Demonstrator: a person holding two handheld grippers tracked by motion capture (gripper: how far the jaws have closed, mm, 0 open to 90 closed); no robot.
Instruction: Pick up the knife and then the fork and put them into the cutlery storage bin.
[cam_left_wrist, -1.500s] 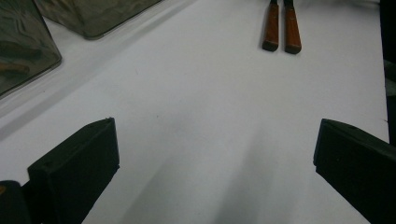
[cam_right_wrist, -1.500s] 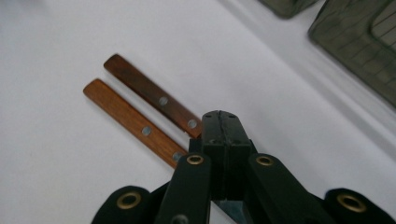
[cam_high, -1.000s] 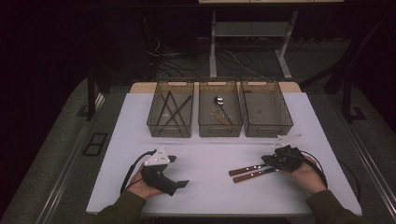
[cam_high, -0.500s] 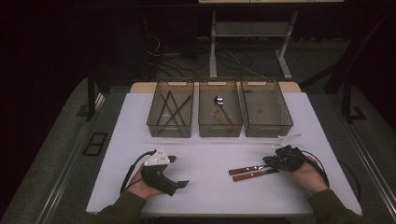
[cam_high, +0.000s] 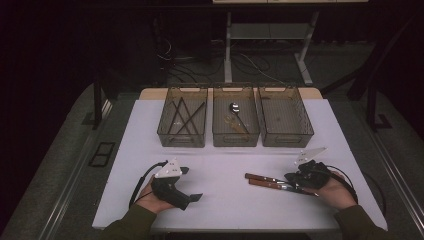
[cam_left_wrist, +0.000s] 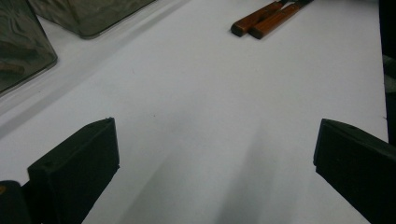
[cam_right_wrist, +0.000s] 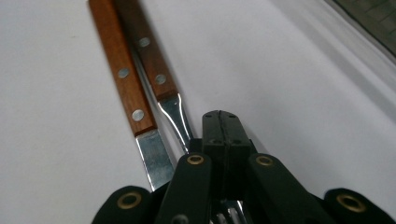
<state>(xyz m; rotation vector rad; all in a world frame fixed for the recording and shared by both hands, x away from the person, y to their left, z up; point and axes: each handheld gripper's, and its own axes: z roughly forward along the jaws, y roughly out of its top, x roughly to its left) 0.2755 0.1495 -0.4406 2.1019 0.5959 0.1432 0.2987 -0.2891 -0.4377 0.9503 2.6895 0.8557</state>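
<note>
Overhead, near edge of white table (cam_high: 225, 150): right gripper (cam_high: 300, 181) rests low on the surface w/ two wooden-handled utensils (cam_high: 265, 181) lying side by side, handles pointing toward table centre, metal ends under the gripper. In the right gripper view the jaws are pressed together above the metal shanks; one utensil is a knife (cam_right_wrist: 122, 74) w/ a flat blade, the other a fork (cam_right_wrist: 148, 56) whose tines show just below the jaws — whether the pads pinch either shank can't be told. Left gripper (cam_high: 186, 197) sits well apart at the table's left front, jaws spread wide w/ nothing between them. Far side: three clear bins in a row — left bin (cam_high: 165, 135) w/ dark sticks, middle bin (cam_high: 220, 137) w/ a spoon (cam_high: 234, 109), right bin (cam_high: 305, 132).
</note>
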